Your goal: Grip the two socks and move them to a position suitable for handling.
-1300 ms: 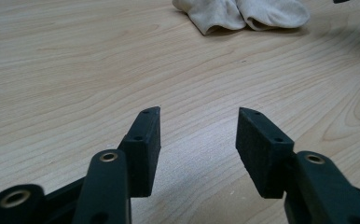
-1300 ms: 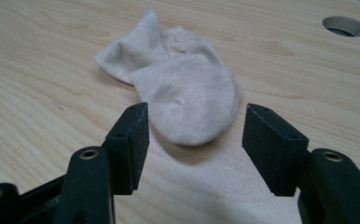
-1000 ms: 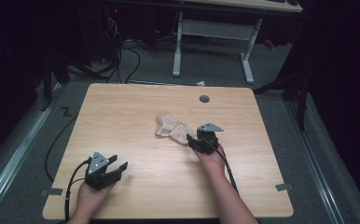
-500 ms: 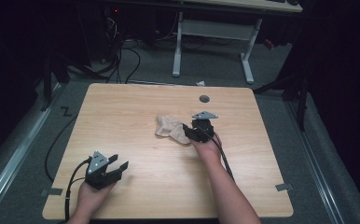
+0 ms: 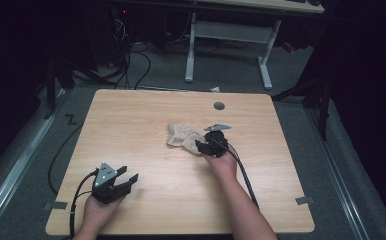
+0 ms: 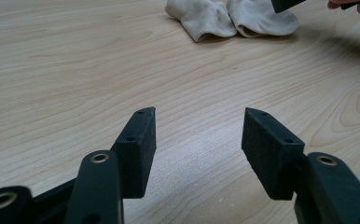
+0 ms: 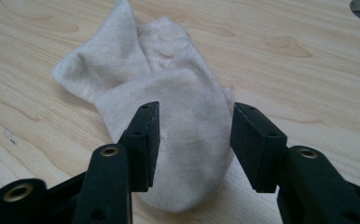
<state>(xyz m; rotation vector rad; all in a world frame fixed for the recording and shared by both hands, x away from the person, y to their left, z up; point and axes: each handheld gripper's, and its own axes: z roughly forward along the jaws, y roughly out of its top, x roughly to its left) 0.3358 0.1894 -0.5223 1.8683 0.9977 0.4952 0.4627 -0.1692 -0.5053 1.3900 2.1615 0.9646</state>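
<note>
A pair of beige socks lies crumpled near the middle of the wooden table. My right gripper is at their right end, low over the wood. In the right gripper view the rounded toe of one sock lies between the two black pads of that gripper. The jaws have just been closing, with gaps still showing beside the cloth. My left gripper rests near the front left edge, open, with bare wood between its pads. The socks lie well ahead of it.
A round grey grommet sits in the table's far side. Behind the table stand a white desk frame and floor cables. Cables trail from both grippers toward the front edge.
The right gripper has crept toward the socks and its jaws have narrowed around the sock's end. The left gripper has stayed where it was.
</note>
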